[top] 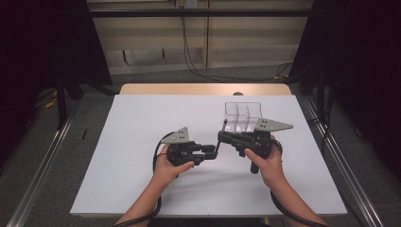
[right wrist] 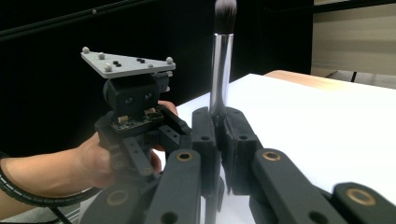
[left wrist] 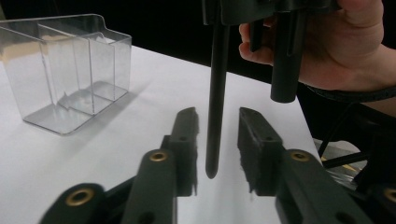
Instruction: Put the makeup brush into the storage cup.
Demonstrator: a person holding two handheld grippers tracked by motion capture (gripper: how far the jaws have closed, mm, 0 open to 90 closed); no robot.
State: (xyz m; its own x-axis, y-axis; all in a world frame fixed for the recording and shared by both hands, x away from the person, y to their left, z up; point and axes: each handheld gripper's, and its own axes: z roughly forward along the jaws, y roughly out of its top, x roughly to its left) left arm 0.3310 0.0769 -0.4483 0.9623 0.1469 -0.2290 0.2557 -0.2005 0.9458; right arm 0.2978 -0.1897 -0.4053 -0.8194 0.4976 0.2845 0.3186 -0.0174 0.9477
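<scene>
Brush [right wrist: 220, 70] clamped in right gripper [right wrist: 219, 135], left gripper [left wrist: 215, 140] open around handle

A white table top [top: 142, 156] sits on a pale wooden table whose far edge shows beyond it. Two forearms come in from the bottom. The left hand [top: 171, 163] holds the left gripper [top: 213, 150], which points rightward; the right hand [top: 263, 158] holds the right gripper [top: 221, 137], which points leftward, so the two tips almost meet near the table's middle. Whether either pair of jaws is closed cannot be told from here. A clear plastic organizer [top: 242, 116] with dividers stands just behind the right gripper. Each gripper carries a grey three-cornered plate.
</scene>
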